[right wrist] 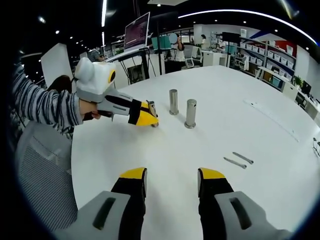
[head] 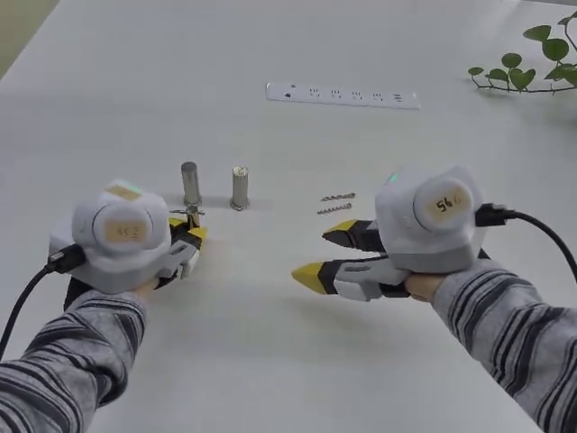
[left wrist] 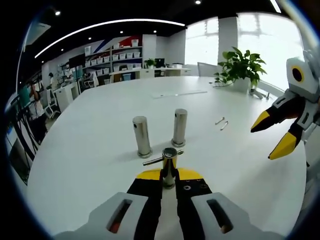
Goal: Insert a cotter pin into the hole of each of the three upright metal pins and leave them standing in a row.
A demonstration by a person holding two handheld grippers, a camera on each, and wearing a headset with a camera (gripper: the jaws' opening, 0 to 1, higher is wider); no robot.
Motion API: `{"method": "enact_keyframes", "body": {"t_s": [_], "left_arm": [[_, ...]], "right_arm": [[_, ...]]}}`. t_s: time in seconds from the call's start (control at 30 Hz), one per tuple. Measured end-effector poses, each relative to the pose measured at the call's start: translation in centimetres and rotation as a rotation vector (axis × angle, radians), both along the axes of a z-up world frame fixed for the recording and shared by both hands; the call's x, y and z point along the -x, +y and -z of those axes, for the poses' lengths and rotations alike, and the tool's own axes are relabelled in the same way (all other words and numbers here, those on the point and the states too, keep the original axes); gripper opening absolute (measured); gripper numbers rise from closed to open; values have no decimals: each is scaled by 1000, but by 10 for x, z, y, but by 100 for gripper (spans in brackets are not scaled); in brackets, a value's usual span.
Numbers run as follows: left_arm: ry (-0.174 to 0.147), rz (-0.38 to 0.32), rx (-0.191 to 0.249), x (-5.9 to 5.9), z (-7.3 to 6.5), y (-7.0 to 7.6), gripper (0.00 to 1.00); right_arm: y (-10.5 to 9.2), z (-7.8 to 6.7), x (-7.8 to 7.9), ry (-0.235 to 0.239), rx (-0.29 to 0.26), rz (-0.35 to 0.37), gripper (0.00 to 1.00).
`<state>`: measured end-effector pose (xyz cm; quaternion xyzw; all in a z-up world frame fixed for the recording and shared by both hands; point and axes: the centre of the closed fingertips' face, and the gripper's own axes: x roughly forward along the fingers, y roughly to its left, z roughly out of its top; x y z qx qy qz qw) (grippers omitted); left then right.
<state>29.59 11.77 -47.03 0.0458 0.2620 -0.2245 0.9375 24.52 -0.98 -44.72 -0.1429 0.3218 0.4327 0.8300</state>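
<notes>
My left gripper [head: 187, 236] is shut on the base of an upright metal pin [left wrist: 169, 164] that has a cotter pin [left wrist: 154, 160] through its hole. Just beyond it stand two more upright metal pins [head: 190, 183] [head: 240, 188], side by side, with no cotter pin visible in them. Two loose cotter pins [head: 338, 197] [head: 334, 208] lie flat on the table to their right. My right gripper [head: 323, 254] hovers open and holds nothing, just in front of the loose cotter pins. In the right gripper view its fingertips [right wrist: 134, 176] stand well apart, facing the left gripper [right wrist: 142, 114].
A white power strip [head: 343, 94] lies across the table farther back. A potted plant [head: 532, 63] trails over the far right corner. The white table [head: 288, 361] stretches wide in front of both grippers.
</notes>
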Motion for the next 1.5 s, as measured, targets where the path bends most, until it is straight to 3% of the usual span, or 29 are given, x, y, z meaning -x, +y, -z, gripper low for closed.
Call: {"method": "enact_keyframes", "body": {"t_s": [0.27, 0.47, 0.63, 0.73, 0.93, 1.07, 1.4, 1.5], "left_arm": [[18, -5, 32, 2, -1, 0, 16], [28, -17, 45, 13, -6, 2, 29], [2, -24, 46, 23, -15, 0, 41], [-10, -37, 91, 30, -24, -1, 46], [-28, -20, 106, 39, -32, -1, 56], [-32, 7, 90, 45, -32, -2, 62], [-73, 47, 74, 56, -47, -8, 77], [-70, 49, 90, 60, -49, -11, 81]], "right_arm": [[0, -3, -2, -2, -10, 14, 37], [2, -10, -9, -4, -49, 47, 37], [8, -16, -17, -5, -84, 66, 37], [11, -21, -28, -12, -110, 80, 37], [17, -26, -48, -31, -139, 111, 38], [23, -28, -54, -29, -154, 120, 36], [46, -24, -75, -75, -145, 97, 33], [52, -22, -82, -80, -149, 97, 34]]}}
